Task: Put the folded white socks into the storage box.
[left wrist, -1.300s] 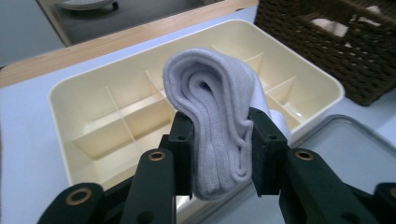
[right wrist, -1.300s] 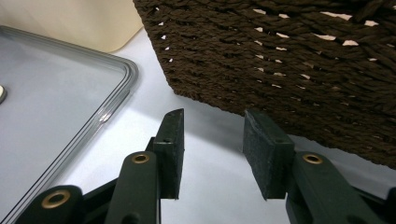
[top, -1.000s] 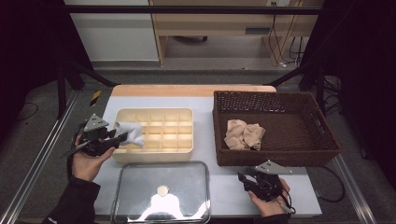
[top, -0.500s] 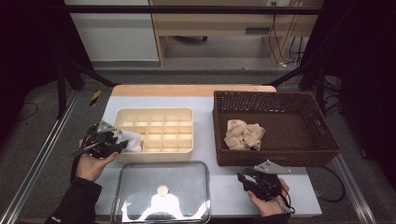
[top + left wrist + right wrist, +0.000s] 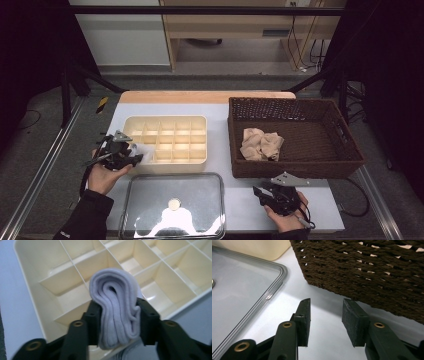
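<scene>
In the high view, the left claw had drawn back toward the person over the last second, from above the near-left compartments of the cream plastic divided organiser tray to its near-left corner, with the pale lavender rolled sock along with it. I judged that the sock was not yet placed and that the hand was lining up a compartment at that corner. The right claw had not moved; it lay low on the pale counter, just in front of the dark brown woven basket that held a crumpled beige cloth. A clear plastic lid with a small round knob lay flat between the two hands.

In the left gripper view, the left claw was partly closed, its jaws pinching the rolled sock on both flanks, the roll standing upright between them. It hung above the tray's corner cells; whether its lower end touched a divider could not be told, since the jaws hid it.

In the right gripper view, the right claw stood spread and empty, with bare counter between the jaws. The basket wall rose near ahead, and the lid's rounded corner lay beside it.
</scene>
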The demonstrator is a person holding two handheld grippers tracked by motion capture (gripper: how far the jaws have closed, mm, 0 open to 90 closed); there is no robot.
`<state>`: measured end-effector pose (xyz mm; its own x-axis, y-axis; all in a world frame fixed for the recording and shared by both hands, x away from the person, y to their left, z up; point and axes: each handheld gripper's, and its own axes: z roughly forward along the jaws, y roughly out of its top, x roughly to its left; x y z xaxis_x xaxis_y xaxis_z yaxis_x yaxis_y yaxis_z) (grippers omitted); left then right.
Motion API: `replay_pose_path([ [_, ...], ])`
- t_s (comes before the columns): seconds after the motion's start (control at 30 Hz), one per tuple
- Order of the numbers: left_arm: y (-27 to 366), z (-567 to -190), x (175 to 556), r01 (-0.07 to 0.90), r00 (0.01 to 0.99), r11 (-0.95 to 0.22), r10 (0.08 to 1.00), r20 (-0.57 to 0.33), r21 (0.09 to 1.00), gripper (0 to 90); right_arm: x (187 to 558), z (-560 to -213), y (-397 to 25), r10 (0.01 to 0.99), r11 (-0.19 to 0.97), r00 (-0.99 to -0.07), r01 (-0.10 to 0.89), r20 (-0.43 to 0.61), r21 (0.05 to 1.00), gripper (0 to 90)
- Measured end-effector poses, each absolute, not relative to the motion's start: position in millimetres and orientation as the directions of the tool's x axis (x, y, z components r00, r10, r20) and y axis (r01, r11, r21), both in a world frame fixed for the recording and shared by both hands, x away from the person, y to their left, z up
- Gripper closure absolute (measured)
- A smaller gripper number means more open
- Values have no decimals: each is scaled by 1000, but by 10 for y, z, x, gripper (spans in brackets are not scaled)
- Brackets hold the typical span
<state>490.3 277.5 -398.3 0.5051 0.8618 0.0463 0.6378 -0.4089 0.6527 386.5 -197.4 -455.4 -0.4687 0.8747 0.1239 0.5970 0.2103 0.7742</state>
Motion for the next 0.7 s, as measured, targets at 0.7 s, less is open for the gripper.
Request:
replay_pose_path([
  [0.7, 2721, -4094, 5035, 672, 525, -383, 850, -42, 634, 679, 3876, -4560, -1980, 873, 204, -468, 604, 135, 770, 587],
])
